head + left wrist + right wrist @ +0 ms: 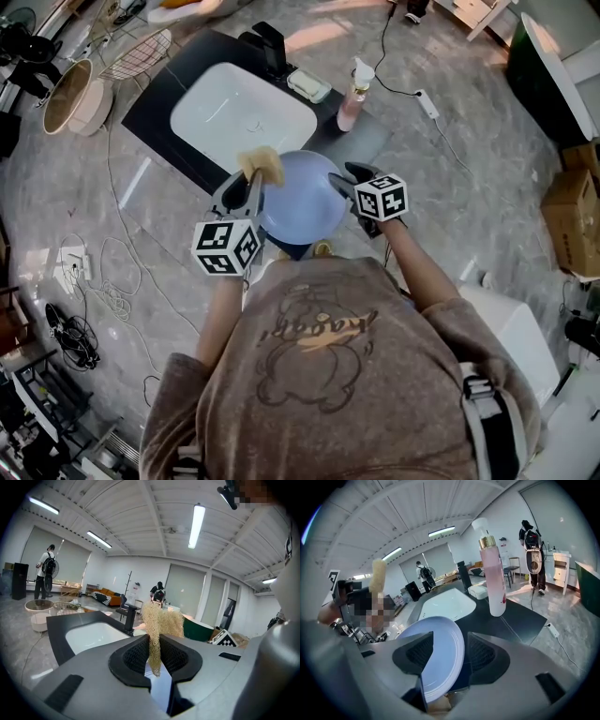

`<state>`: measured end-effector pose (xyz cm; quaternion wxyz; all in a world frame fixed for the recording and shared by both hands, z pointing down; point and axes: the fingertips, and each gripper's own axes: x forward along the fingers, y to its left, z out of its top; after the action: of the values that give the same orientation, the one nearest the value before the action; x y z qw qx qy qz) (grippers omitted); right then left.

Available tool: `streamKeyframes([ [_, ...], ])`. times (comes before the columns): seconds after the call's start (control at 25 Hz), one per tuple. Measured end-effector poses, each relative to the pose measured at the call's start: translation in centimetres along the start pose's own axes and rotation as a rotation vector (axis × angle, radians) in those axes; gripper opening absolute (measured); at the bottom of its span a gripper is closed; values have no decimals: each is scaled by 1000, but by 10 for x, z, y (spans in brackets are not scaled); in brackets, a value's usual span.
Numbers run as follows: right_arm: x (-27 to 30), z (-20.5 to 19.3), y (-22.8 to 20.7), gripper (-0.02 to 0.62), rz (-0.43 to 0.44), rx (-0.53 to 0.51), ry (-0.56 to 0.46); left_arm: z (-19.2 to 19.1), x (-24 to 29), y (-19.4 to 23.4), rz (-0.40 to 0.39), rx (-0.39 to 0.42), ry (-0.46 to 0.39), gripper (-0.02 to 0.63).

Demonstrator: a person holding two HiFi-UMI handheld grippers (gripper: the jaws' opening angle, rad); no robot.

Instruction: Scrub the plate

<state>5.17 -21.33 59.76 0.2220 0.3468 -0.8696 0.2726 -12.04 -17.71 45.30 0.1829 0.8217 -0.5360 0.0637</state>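
Observation:
A pale blue plate (302, 204) (436, 651) stands on edge in front of me, just near of the black counter. Its rim sits between the jaws of my right gripper (352, 180) (449, 654). The plate leans on the left pad, and a dark gap shows at the right pad, so the jaws are open around it. My left gripper (249, 187) (154, 654) is shut on a tan mesh scrubber (262, 165) (161, 619), which sticks up out of the jaws at the plate's upper left edge.
A white sink basin (242, 117) is set in the black counter (155, 103), with a black faucet (272, 47), a soap dish (309, 86) and a pink pump bottle (352, 94) (492, 573) behind it. Baskets (70, 94) and cables (103, 281) lie on the floor at left, a cardboard box (572, 220) at right.

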Motion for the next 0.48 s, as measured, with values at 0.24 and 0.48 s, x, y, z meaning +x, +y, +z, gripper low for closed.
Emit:
streamKeyframes([
  [0.24,27,-27,-18,190,-12,31,82,-3,1,6,17,-2,9,63],
  [0.48,39,-44,-18,169,2,43,138,-7,-3,12,35,-9,18,63],
])
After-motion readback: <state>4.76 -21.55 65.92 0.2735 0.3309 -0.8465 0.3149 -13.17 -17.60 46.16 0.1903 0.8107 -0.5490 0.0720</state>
